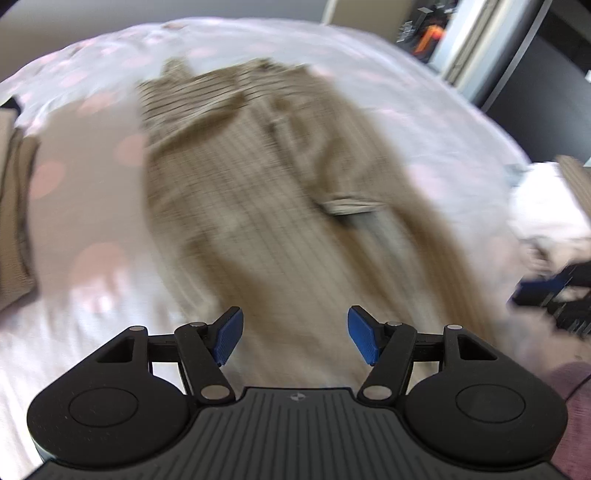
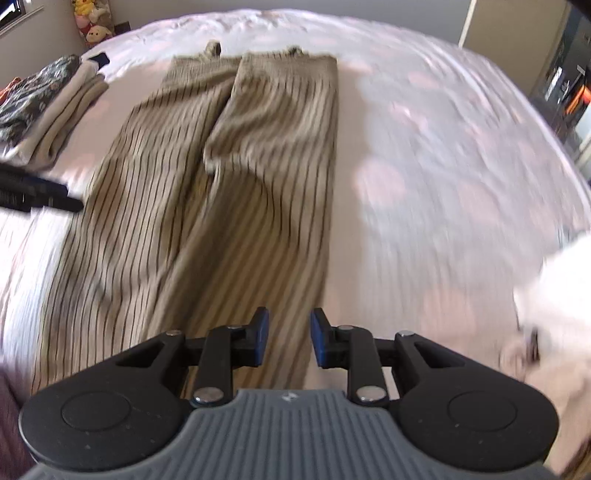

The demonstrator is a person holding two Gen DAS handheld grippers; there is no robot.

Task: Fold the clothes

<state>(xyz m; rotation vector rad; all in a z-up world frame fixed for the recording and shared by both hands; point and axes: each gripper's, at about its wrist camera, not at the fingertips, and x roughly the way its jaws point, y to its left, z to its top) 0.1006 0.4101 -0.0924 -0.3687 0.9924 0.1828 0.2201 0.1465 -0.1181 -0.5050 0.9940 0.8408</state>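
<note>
Above striped trousers [image 2: 207, 192], both tongs [image 2: 289, 338] empty, apart.

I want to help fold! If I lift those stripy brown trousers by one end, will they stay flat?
Probably not. The stripy trousers already wrinkle and buckle on the bed, so they would likely droop. They look thin, so probably light. Being long, one end might drag.

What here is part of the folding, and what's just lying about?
Part of the job:
striped trousers
left claw, open and empty
right claw, open and empty
bed

Lying about:
stack of folded clothes
soft toys
white cloth
</note>
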